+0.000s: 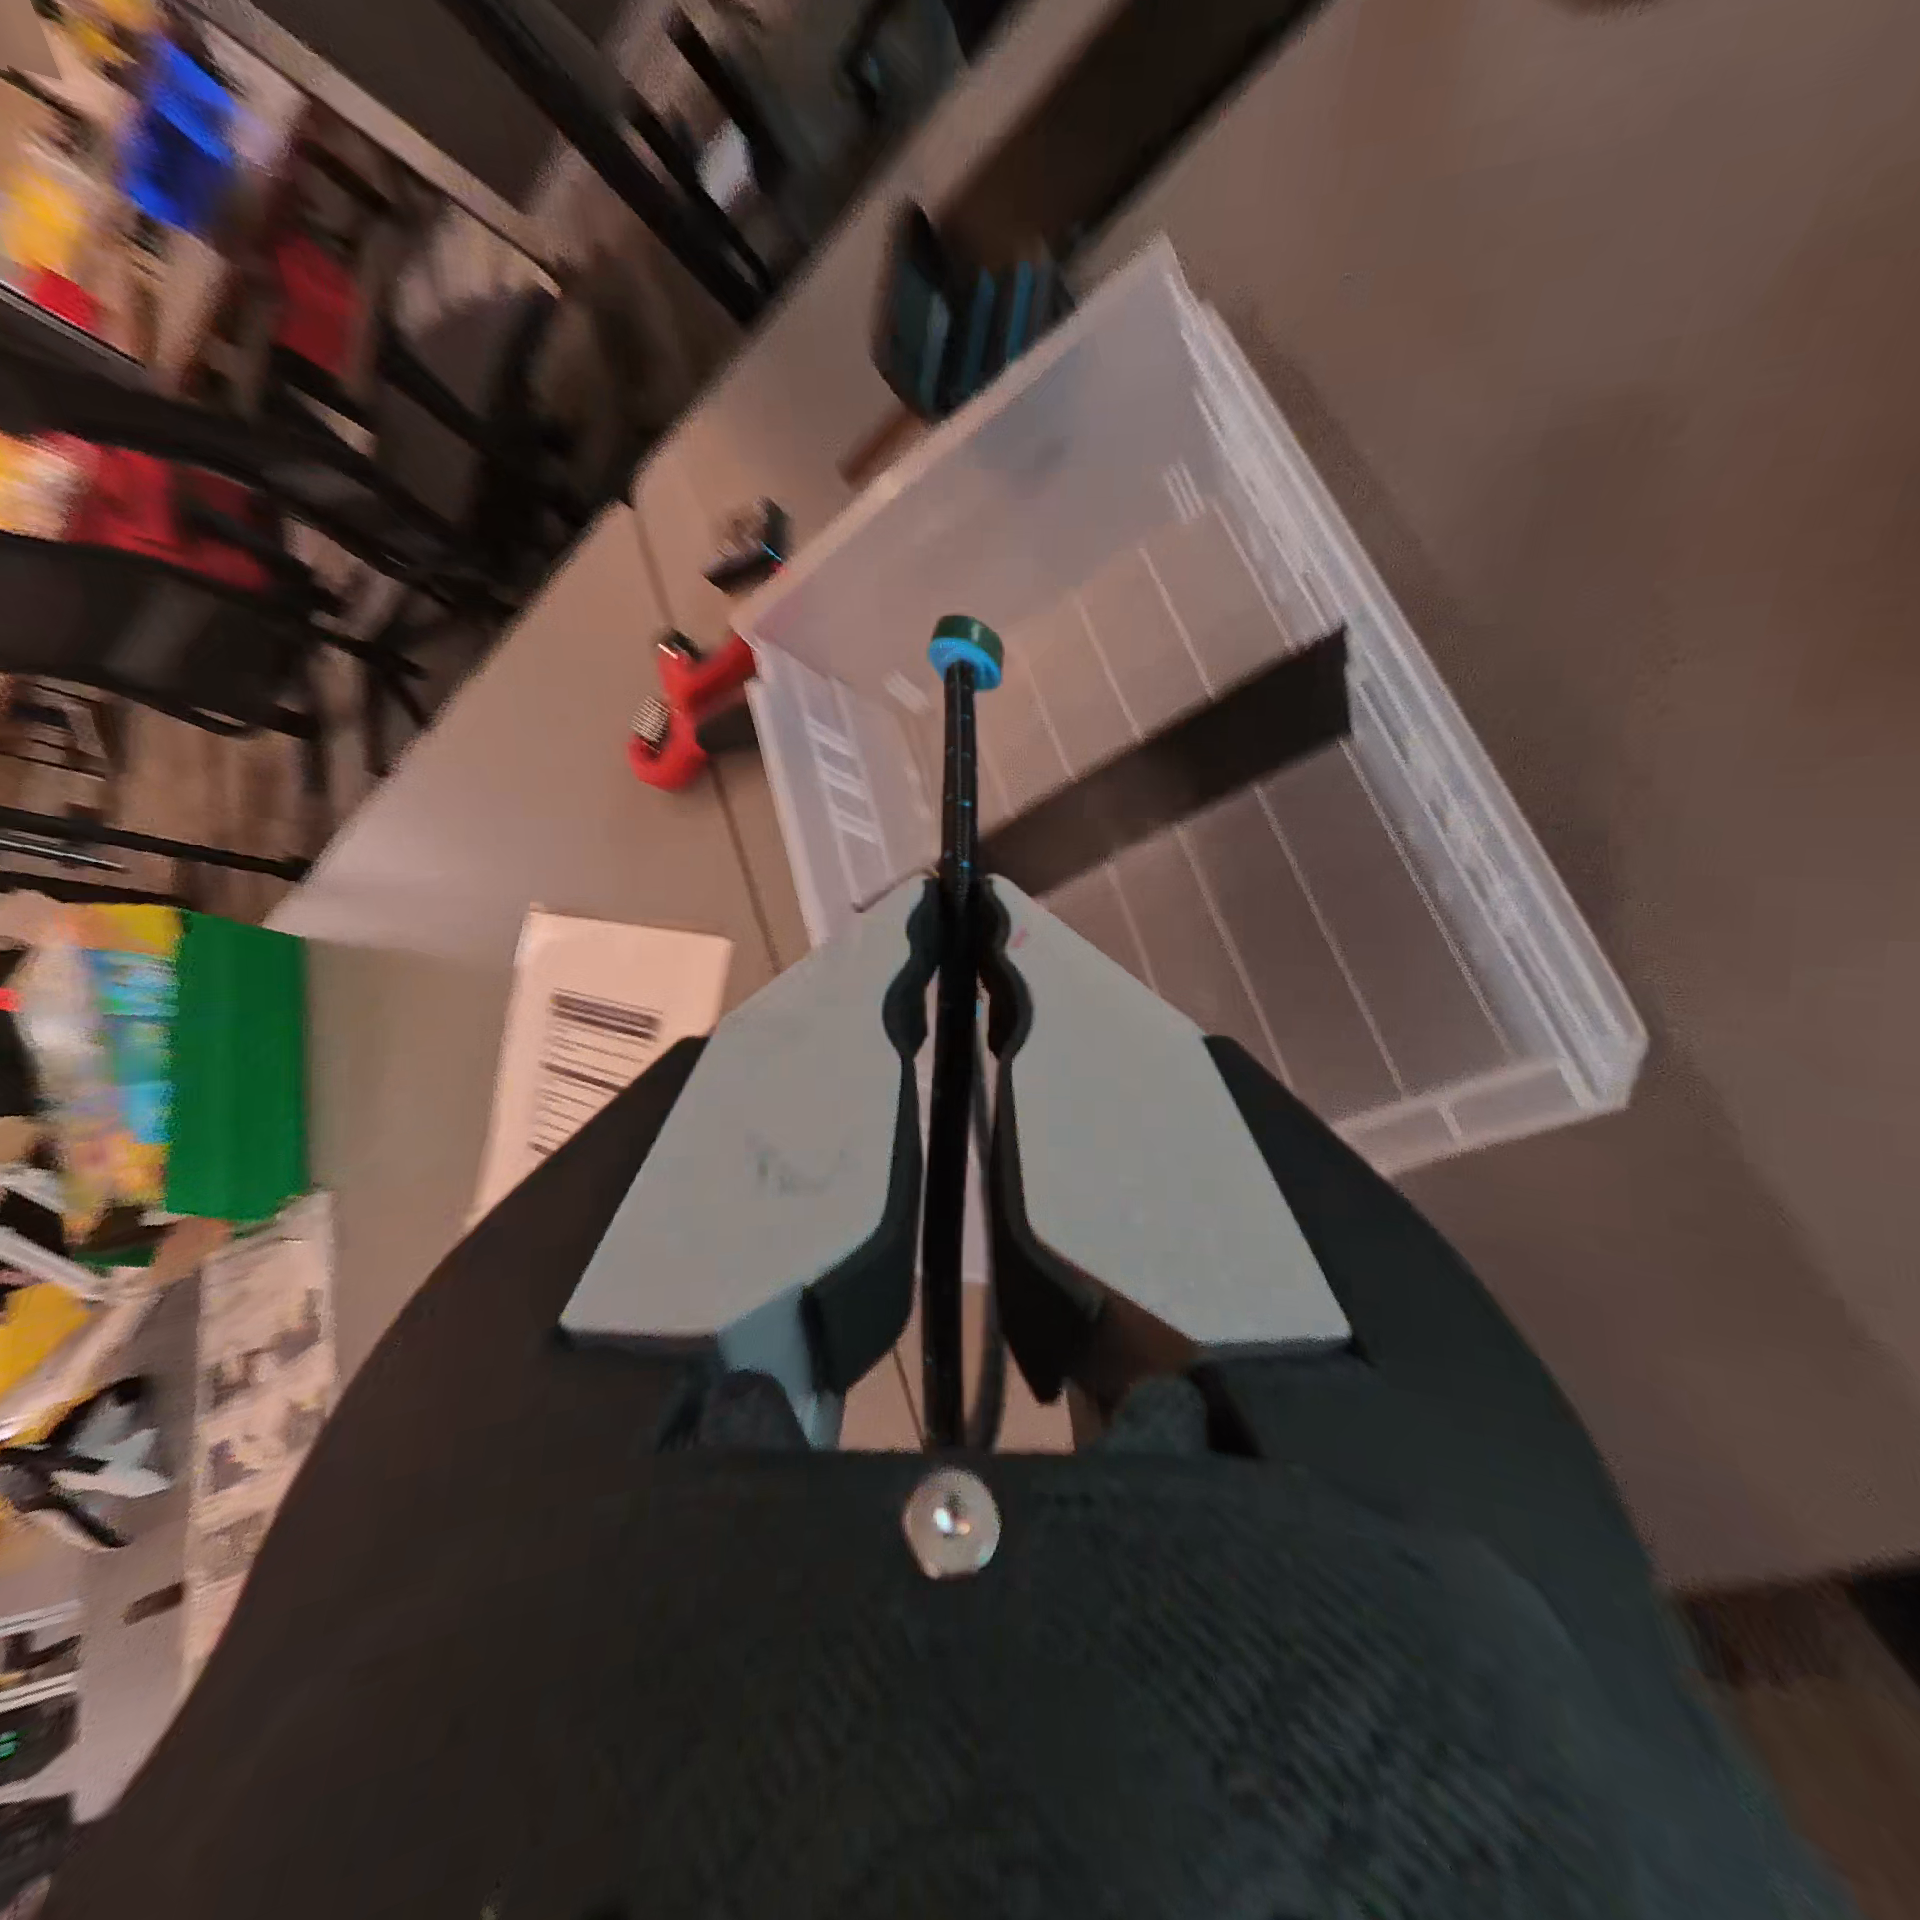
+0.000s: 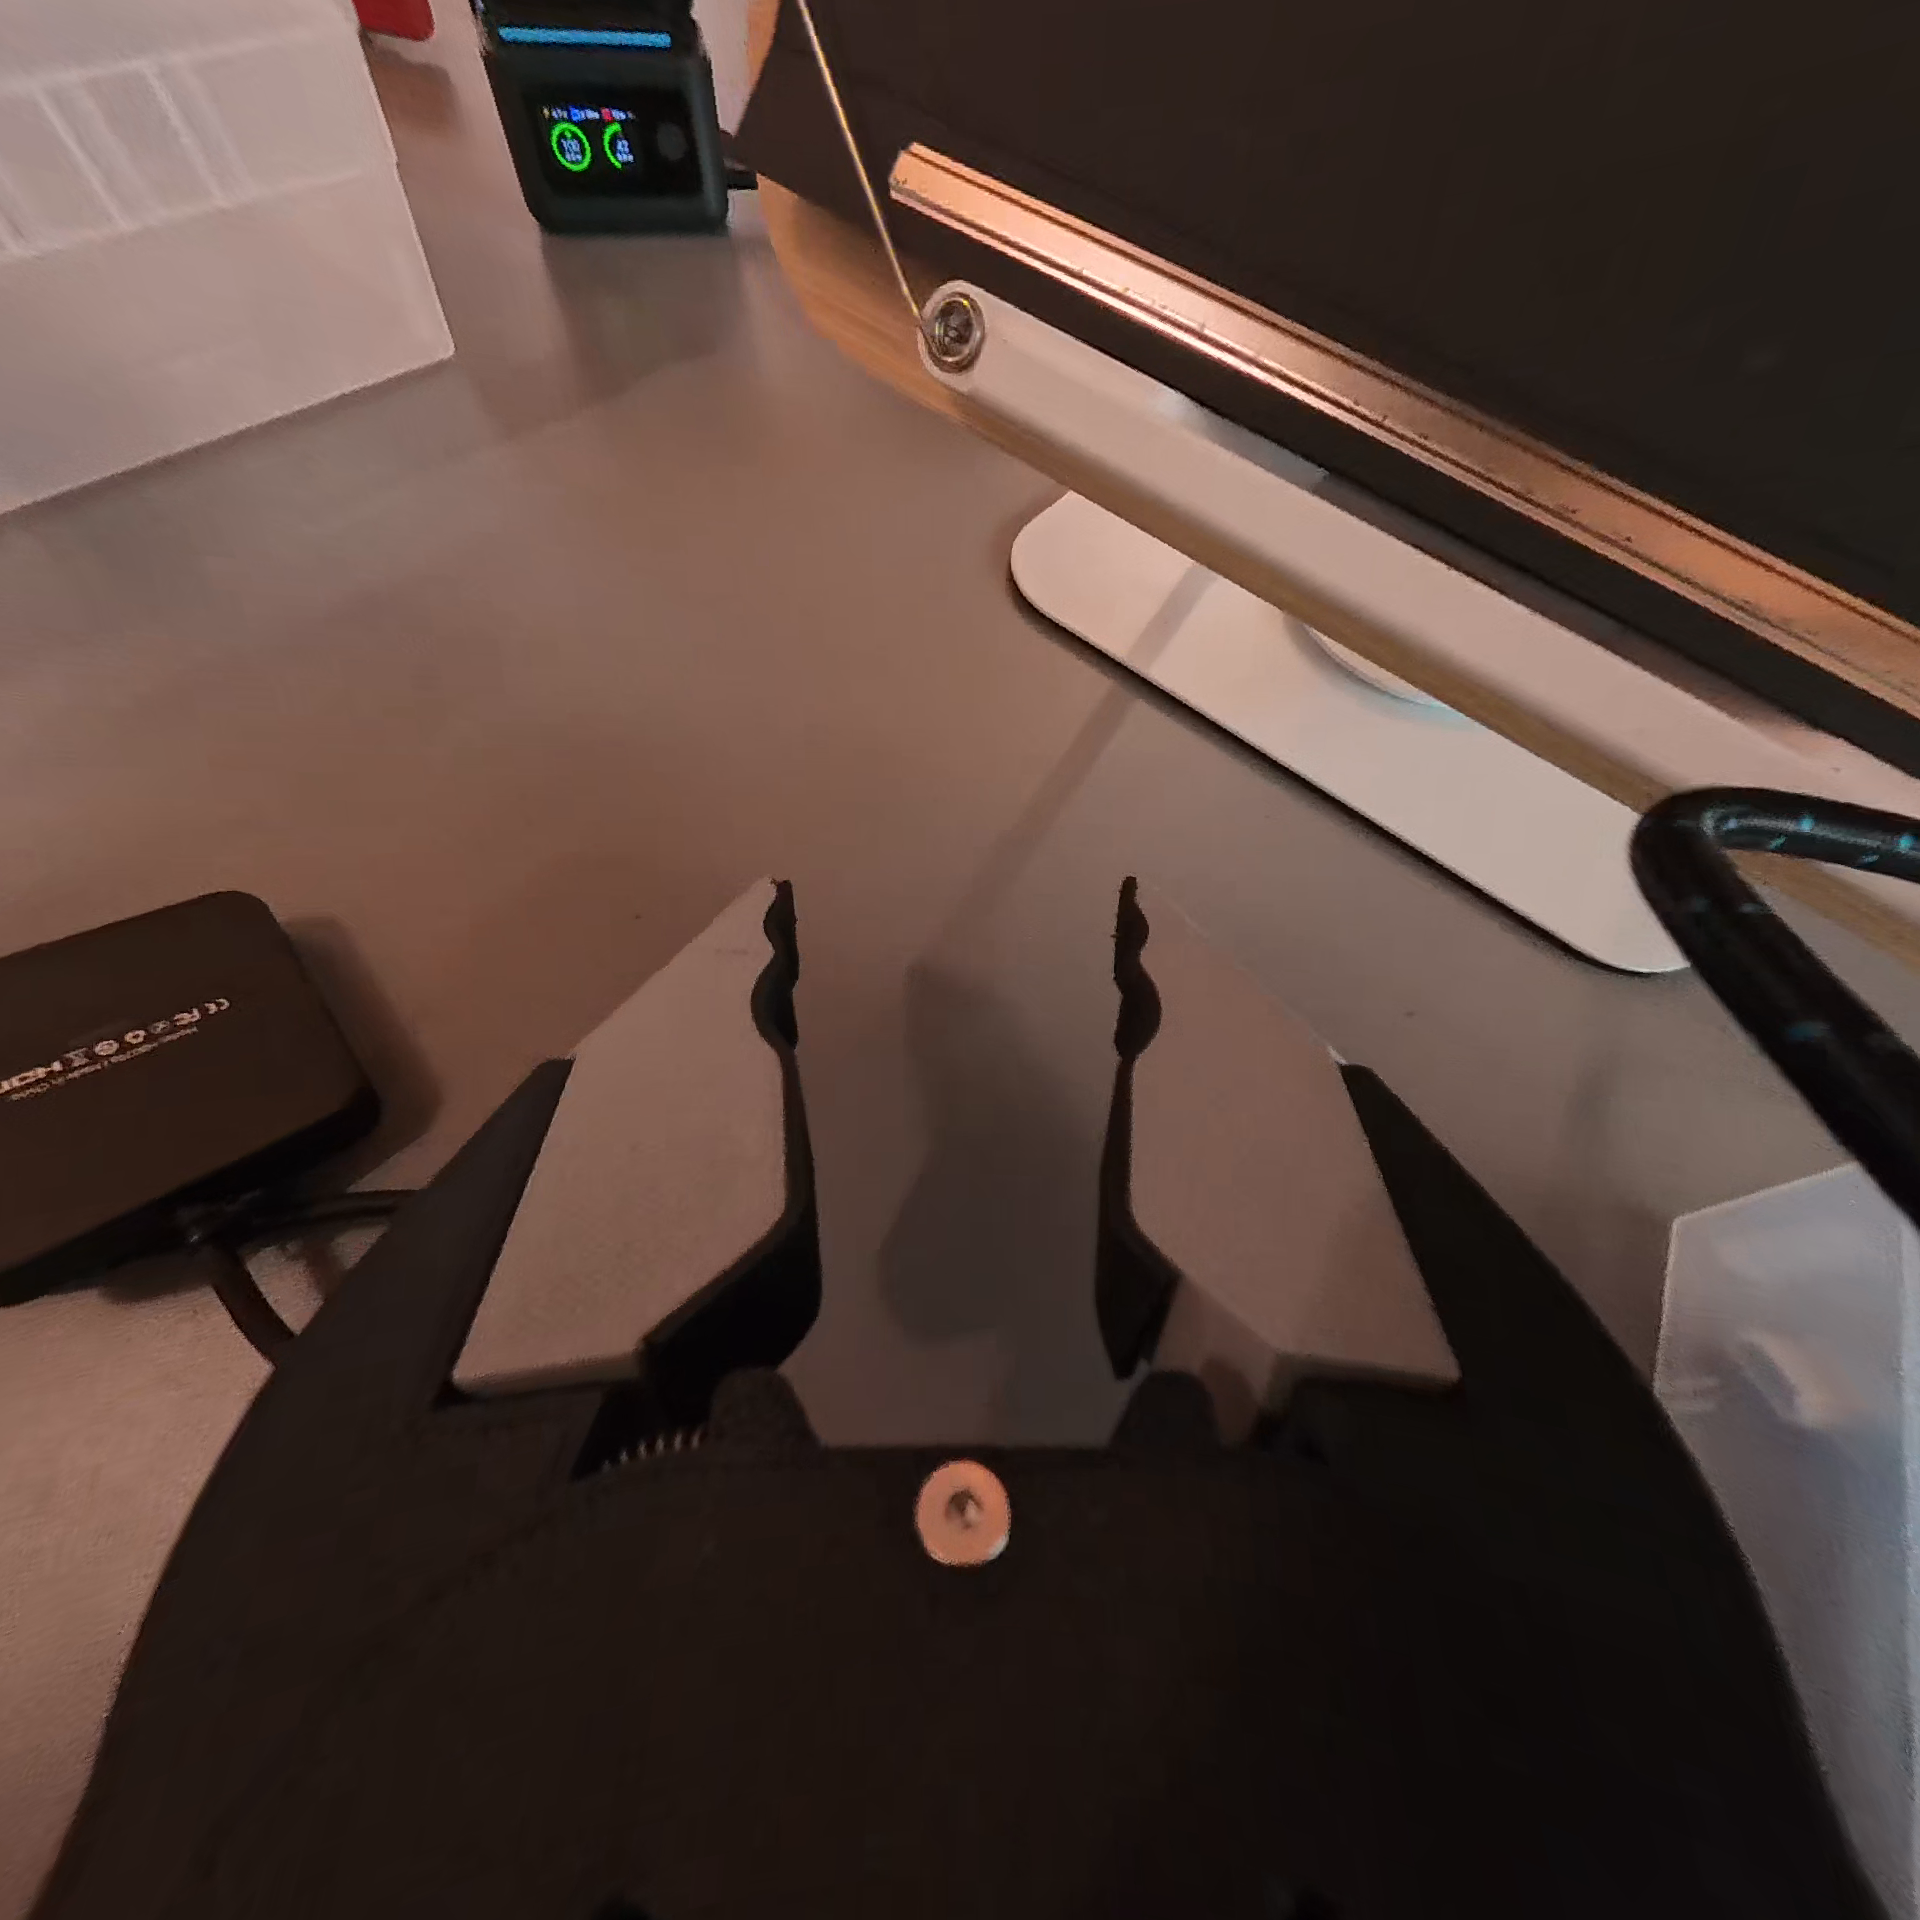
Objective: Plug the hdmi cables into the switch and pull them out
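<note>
Grey matte desk (image 2: 582,644), warm dim light, cluttered room behind it.

Near: left gripper (image 1: 957,896) is clamped on a black braided hdmi cable (image 1: 954,790) flecked with blue. The cable runs up between the pads and out past the tips, ending in a blue-and-dark round end (image 1: 966,646) held in the air. The connector face is not readable from this angle. Right gripper (image 2: 954,896) has its fingers spread apart with nothing between them, low over bare desk.

The switch (image 2: 156,1081), a flat black box, lies on the desk just left of the right gripper, with a thin lead coming off its near edge. I see no hdmi plug seated in it on the sides shown. A second stretch of braided cable (image 2: 1756,935) crosses the right edge of the right wrist view, off the switch.

Progress, my read: one cable in hand and nothing visibly plugged in; plug-in and pull-out both look pending, though I can't tell which cycle this is.

Farther: clear plastic bin (image 1: 1351,790), white paper (image 1: 613,1039), red tool (image 1: 686,707), small device with lit screen (image 2: 613,145), monitor on a white stand (image 2: 1351,748). Beyond that, blurred shelving and coloured clutter.
</note>
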Tool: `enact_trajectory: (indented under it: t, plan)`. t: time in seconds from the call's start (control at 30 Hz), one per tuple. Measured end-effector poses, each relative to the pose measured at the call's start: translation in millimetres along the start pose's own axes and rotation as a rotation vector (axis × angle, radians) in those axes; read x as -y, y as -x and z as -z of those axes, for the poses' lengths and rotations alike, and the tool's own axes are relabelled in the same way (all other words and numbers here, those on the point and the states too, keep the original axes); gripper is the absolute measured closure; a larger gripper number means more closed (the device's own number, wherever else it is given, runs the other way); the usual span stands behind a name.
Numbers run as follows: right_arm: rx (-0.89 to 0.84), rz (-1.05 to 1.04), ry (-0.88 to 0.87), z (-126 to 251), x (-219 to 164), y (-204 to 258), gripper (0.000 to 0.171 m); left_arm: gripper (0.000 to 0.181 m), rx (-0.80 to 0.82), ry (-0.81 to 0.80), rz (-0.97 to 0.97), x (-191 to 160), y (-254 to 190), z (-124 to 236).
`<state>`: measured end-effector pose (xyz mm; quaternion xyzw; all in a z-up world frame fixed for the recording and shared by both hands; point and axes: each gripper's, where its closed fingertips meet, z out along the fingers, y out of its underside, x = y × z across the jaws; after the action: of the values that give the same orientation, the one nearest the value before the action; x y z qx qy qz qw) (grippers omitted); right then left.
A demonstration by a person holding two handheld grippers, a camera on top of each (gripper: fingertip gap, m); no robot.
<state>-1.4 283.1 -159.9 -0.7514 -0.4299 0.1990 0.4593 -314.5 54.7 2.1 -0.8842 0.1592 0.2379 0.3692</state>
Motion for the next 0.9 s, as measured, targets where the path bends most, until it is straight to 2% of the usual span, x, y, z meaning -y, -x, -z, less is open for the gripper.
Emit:
enact_trajectory:
  t: [0.17, 0.27, 0.33, 0.43, 0.53, 0.67, 0.8, 0.9]
  plan:
    - [-0.022, 0.026, -0.004, 0, 2, 0, 0.112, 0.178, 0.225, -0.216, -0.033, 64, 16, 42]
    - [-0.025, 0.027, -0.010, 1, 3, -1, 0.112, 0.177, 0.236, -0.346, -0.061, 102, -3, 65]
    - [-0.027, 0.025, -0.008, 1, 2, -2, 0.112, 0.177, 0.189, -0.407, -0.105, 123, -31, 75]
    - [-0.030, 0.017, -0.006, 1, 2, -5, 0.112, 0.177, 0.085, -0.472, -0.185, 147, -88, 83]
    - [-0.029, -0.002, -0.013, 2, 3, -9, 0.112, 0.177, -0.101, -0.522, -0.252, 158, -170, 84]
    - [-0.030, -0.016, -0.012, 3, 2, -13, 0.112, 0.177, -0.252, -0.556, -0.363, 151, -282, 67]
    - [-0.028, -0.018, -0.009, 3, 1, -14, 0.112, 0.176, -0.432, -0.549, -0.446, 129, -389, 51]
    - [-0.024, -0.017, -0.003, 2, 1, -14, 0.111, 0.174, -0.509, -0.600, -0.409, 132, -437, 49]
